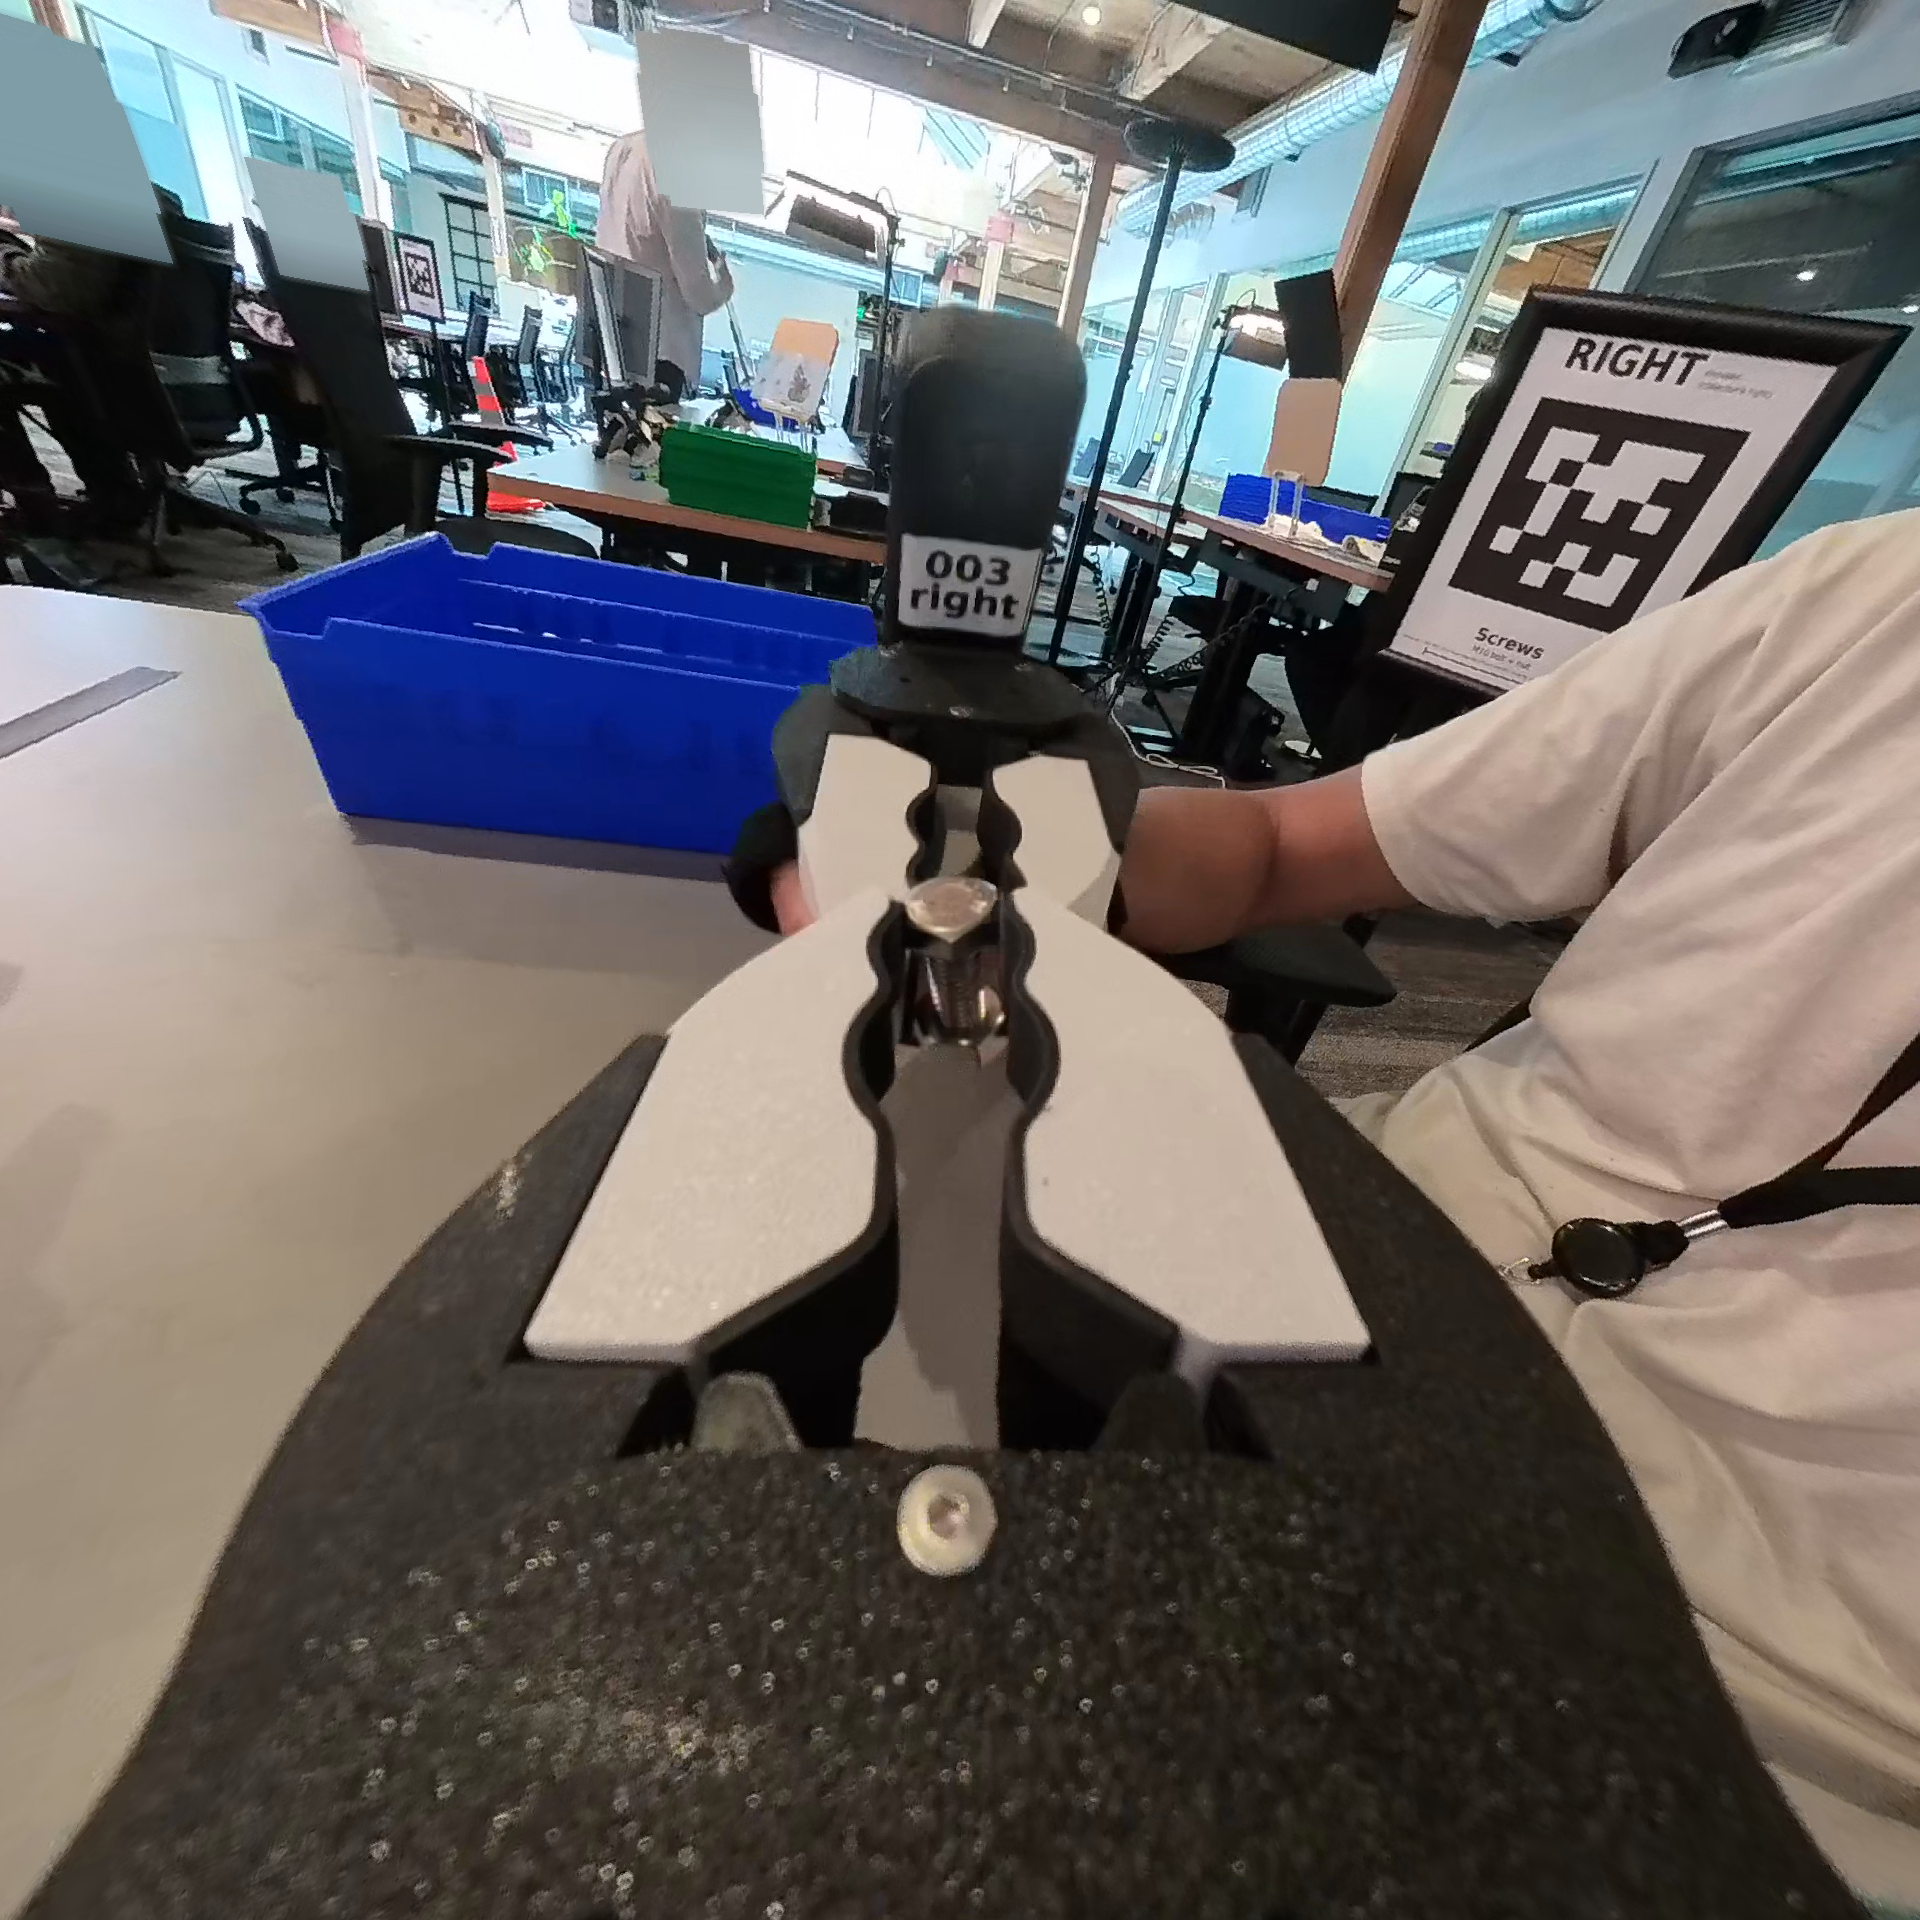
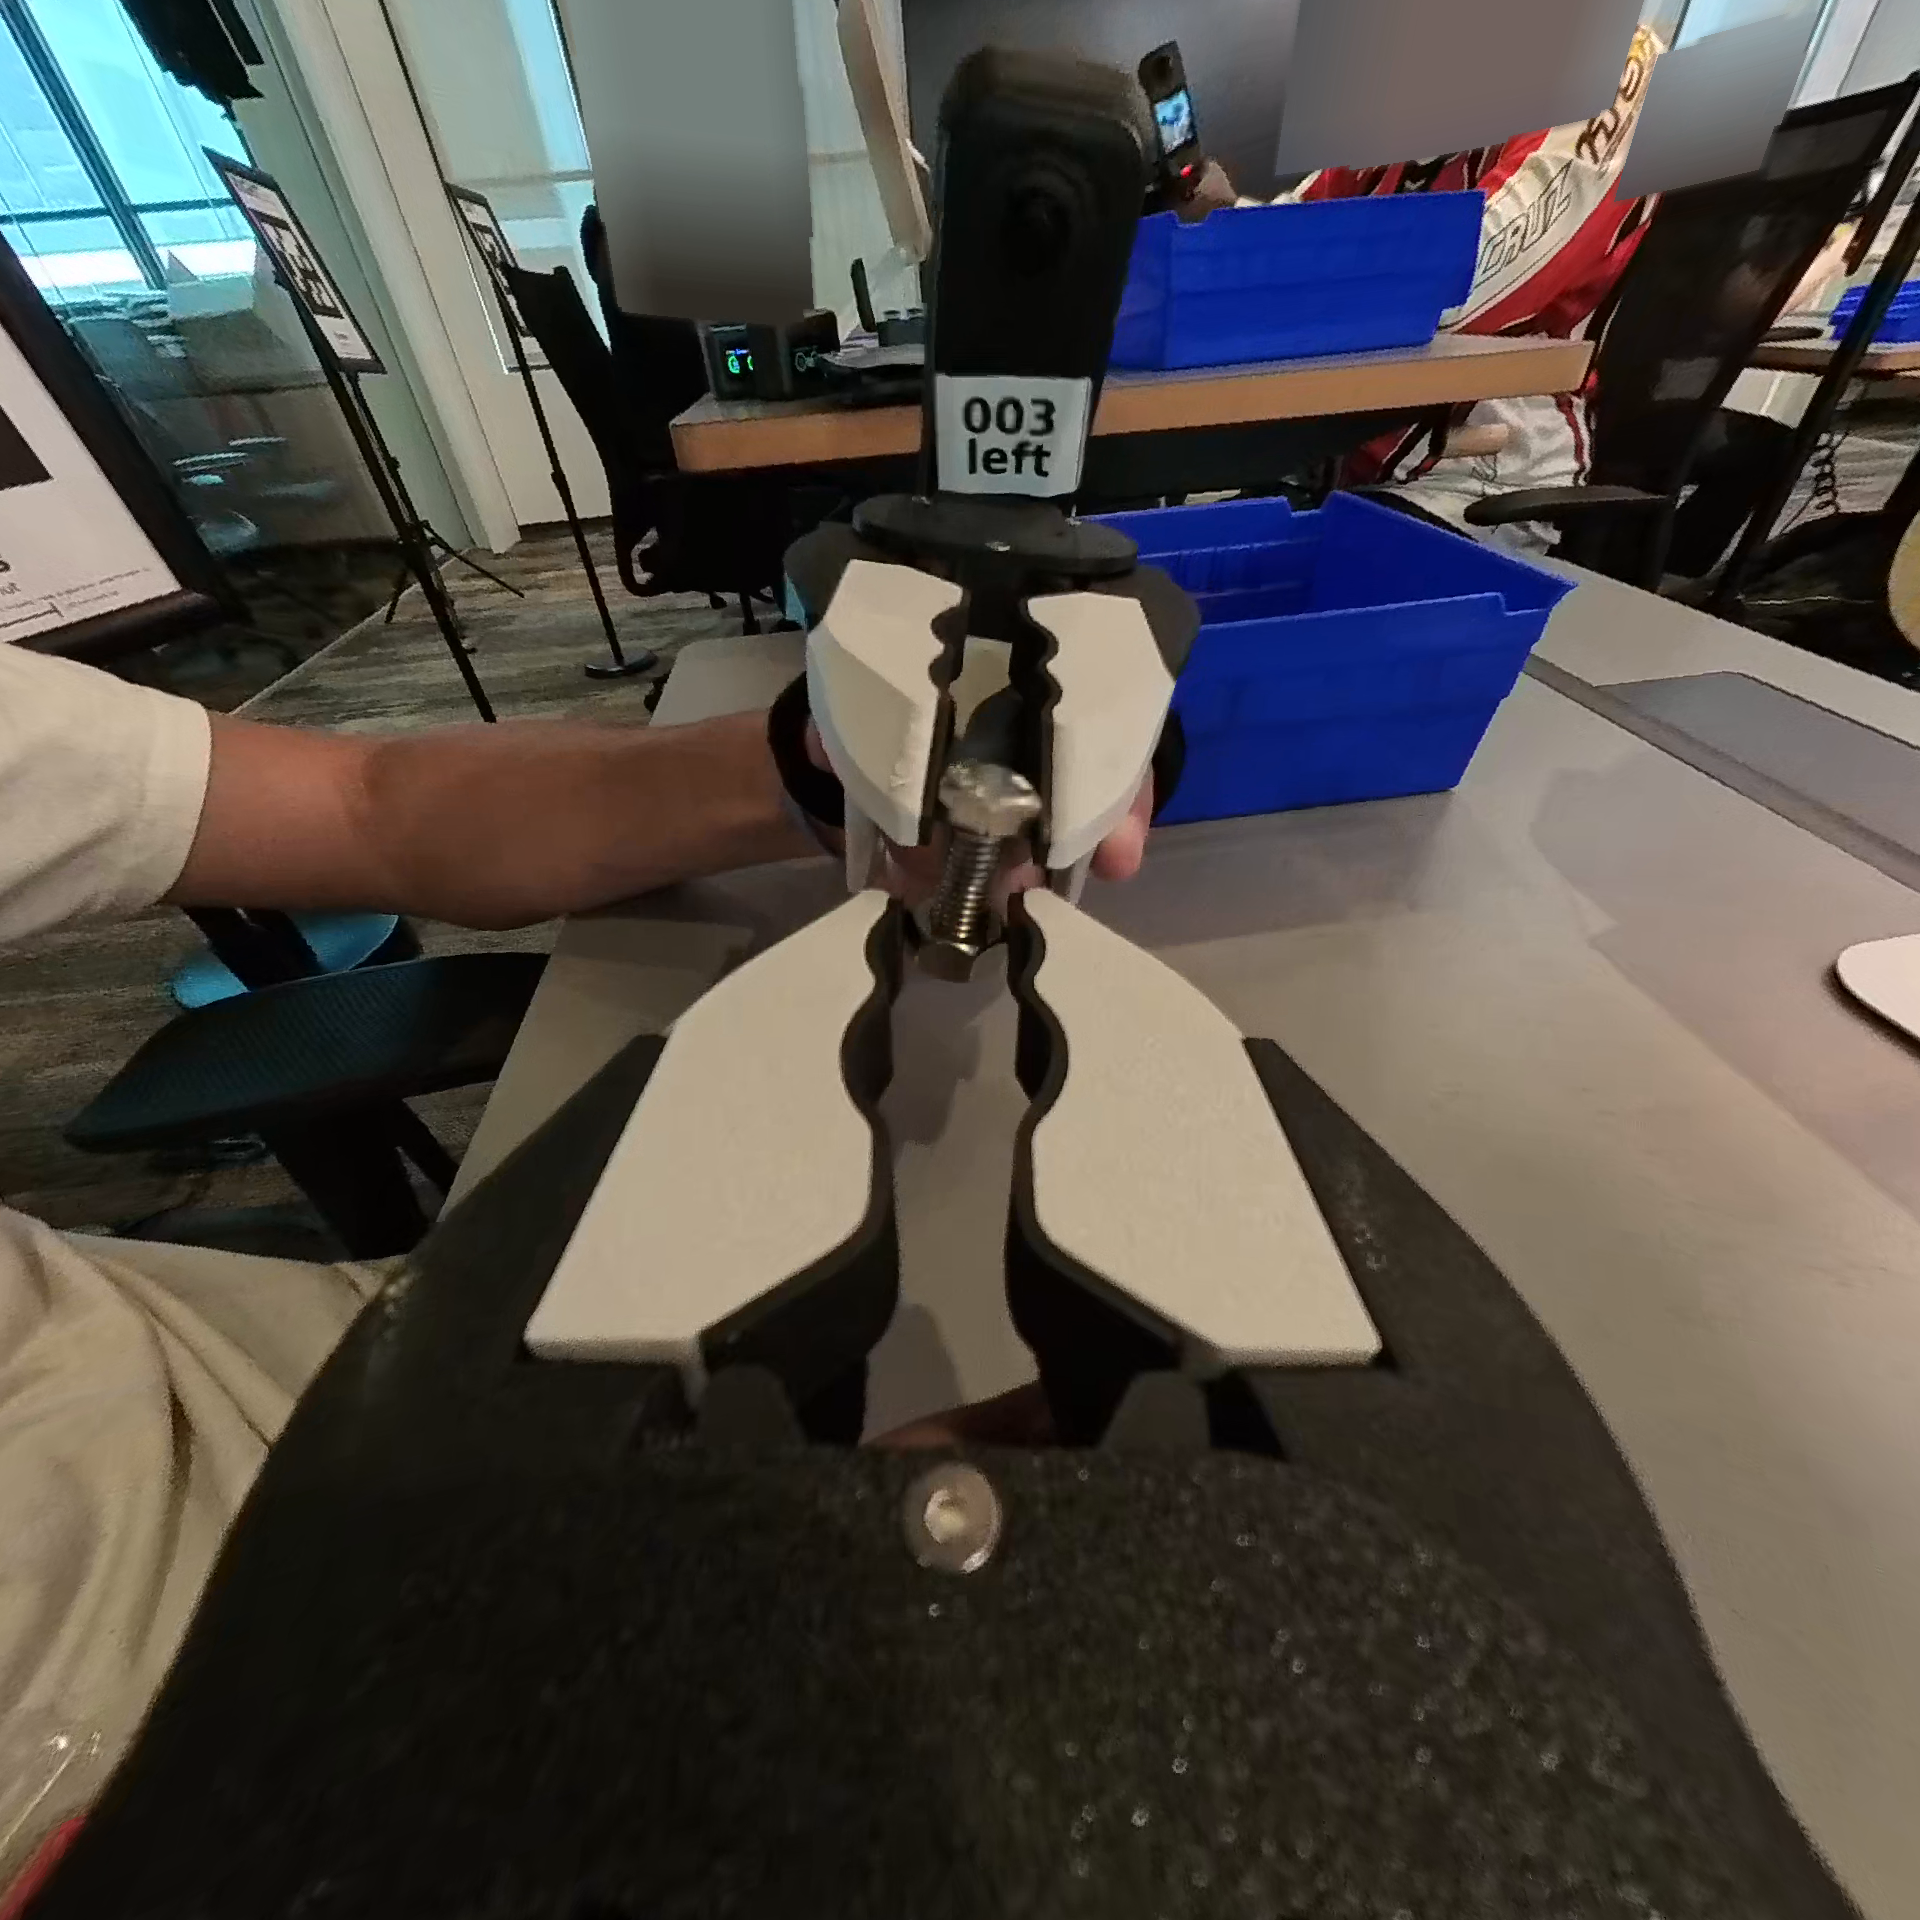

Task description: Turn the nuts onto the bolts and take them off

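My left tool [image 1: 951, 940] is clenched on the hexagonal head of the bolt [image 1: 948, 971], right at the tips of its white fingers [image 1: 769, 1164]. In the left wrist view the head faces the camera and the threaded shank runs away from it, towards my right tool [image 1: 961, 831], which meets it nose to nose just beyond.

In the right wrist view the same bolt [image 2: 971, 878] spans the short gap between the two tools. My right tool [image 2: 961, 951] is clenched on the nut [image 2: 954, 956], which sits on the near end of the thread, between its fingertips [image 2: 831, 956]. The shank rises from there to the head, held in the left tool [image 2: 987, 800] opposite. The two tools lie nearly in one line, fingertips almost touching, with the bolt as the link between them.

All this hangs in the air above the grey counter [image 2: 1455, 1039], close to its near edge, and nothing of the bolt touches it. Farther back on the counter stands a blue bin [image 2: 1351, 665], behind the left tool in that view; in the left wrist view the blue bin [image 1: 540, 686] sits beyond and to the left of the tools. I cannot see what it holds.
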The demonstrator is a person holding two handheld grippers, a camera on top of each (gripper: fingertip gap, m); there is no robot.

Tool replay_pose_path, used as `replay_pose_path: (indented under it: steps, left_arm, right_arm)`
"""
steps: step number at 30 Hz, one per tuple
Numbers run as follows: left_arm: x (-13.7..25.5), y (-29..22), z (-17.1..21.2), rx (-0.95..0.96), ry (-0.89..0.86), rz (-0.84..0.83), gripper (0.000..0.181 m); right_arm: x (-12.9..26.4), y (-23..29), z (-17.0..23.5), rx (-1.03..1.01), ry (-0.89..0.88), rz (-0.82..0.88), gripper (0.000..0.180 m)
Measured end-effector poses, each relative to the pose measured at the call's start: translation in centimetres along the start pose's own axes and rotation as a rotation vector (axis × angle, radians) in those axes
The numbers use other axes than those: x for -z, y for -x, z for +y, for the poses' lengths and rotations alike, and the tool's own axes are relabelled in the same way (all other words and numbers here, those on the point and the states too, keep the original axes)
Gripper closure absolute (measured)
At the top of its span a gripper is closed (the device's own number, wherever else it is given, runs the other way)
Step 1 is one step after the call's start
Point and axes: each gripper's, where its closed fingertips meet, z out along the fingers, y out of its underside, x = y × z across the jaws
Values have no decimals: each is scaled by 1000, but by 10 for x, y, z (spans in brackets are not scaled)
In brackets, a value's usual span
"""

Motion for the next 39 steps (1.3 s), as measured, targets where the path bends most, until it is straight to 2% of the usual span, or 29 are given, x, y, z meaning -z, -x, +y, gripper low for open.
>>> replay_pose_path:
  steps: [9,11,12,16,18,20,22,25,29,31,32,34,39]
  left_arm:
    - [5,2,6,-14,60,-14,164]
    - [3,2,8,-20,73,-20,164]
    - [3,3,10,-24,82,-22,164]
    - [-4,2,10,-93,78,-55,164]
    - [-3,0,5,-86,51,-46,164]
    - [1,2,-3,-66,0,-50,164]
    - [6,3,-13,-20,-70,-35,164]
    - [10,1,-22,47,-144,15,164]
    - [4,-1,-15,71,-116,43,165]
    - [1,-4,-11,70,-97,57,164]
    - [-1,-5,-10,69,-91,62,164]
    - [-2,-6,-9,54,-84,57,165]
    - [1,-4,-10,-33,-77,3,164]
  right_arm:
    - [15,-2,-14,-7,-64,-40,163]
    - [18,-3,-18,-30,-93,-53,168]
    - [20,-4,-19,-41,-106,-55,180]
    - [25,-15,-28,-161,-174,-34,180]
    - [31,-20,-35,-139,-227,3,174]
    - [37,-23,-43,45,-269,127,154]
    - [41,-18,-49,400,-270,313,150]
    - [31,-13,-35,868,-135,540,149]
    - [17,-6,-25,1127,-61,636,144]
    - [18,-8,-27,1118,-57,665,151]
    - [20,-10,-27,1097,-56,666,161]
    - [21,-9,-26,1031,-70,611,162]
    - [16,-8,-26,493,-120,316,162]
